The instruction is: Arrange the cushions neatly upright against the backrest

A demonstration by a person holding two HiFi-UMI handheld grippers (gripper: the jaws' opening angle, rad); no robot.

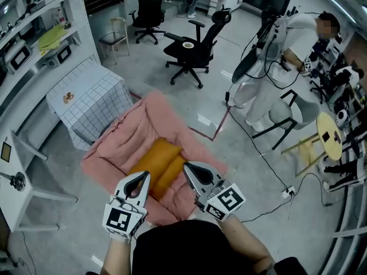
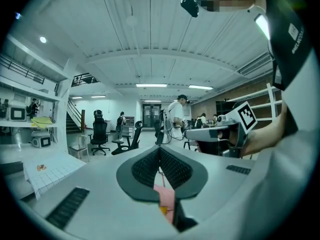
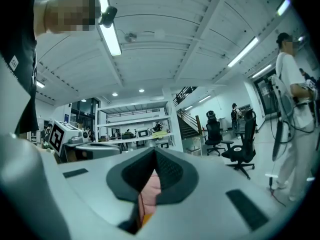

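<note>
Two orange cushions point(image 1: 160, 166) lie side by side on the seat of a sofa draped in a pink cover point(image 1: 123, 139), seen from above in the head view. My left gripper point(image 1: 142, 177) is shut and hovers over the cushions' near left end, nothing between its jaws. At the near right end, my right gripper point(image 1: 189, 168) is shut and empty too. In the left gripper view the shut left gripper point(image 2: 160, 151) points level across the room, with a sliver of pink cover point(image 2: 165, 194) below. The right gripper view shows the right gripper point(image 3: 154, 156) the same way, over pink cover point(image 3: 150, 186).
A table under a checked cloth point(image 1: 92, 96) stands left of the sofa, with white shelving point(image 1: 34, 44) behind it. A black office chair point(image 1: 192, 47) and a person in white point(image 1: 287, 56) are farther off. Cables point(image 1: 269, 165) cross the floor at the right, near a yellow round stool point(image 1: 330, 133).
</note>
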